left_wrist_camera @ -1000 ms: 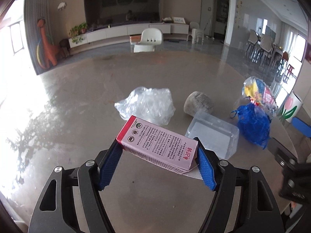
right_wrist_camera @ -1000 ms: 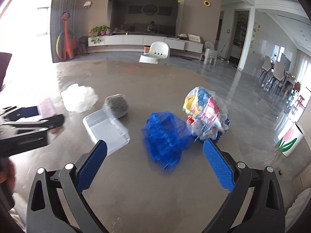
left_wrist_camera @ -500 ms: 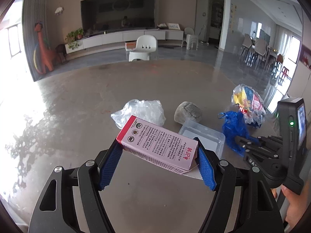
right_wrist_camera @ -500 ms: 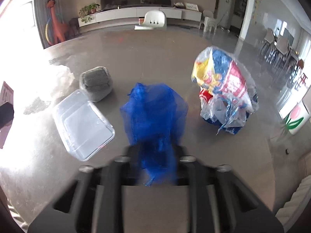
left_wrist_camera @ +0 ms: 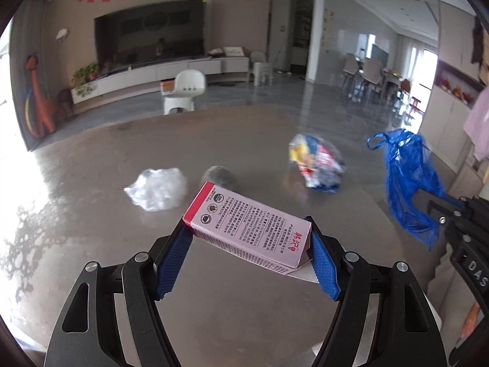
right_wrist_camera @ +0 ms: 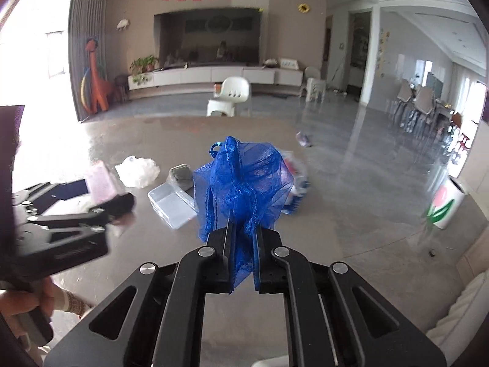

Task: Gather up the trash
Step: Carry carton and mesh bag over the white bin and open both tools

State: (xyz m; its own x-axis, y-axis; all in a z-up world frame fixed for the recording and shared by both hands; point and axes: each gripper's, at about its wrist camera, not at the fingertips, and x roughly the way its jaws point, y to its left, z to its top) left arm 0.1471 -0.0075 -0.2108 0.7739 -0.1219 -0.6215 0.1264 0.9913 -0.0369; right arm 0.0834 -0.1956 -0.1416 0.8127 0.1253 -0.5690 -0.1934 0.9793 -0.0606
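My left gripper is shut on a pink carton and holds it above the table; it also shows in the right wrist view. My right gripper is shut on a blue mesh bag, lifted off the table; the bag hangs at the right of the left wrist view. On the table lie a crumpled clear plastic bag, a grey lump, a colourful wrapper bundle and a clear plastic box.
The table is brown and glossy, its right edge curving near the blue bag. A white chair stands beyond its far edge. A white bin with a tulip stands on the floor at the right.
My right gripper closed on the blue mesh bag and lifted it off the table. My left gripper rose and pulled back with the pink carton still in it.
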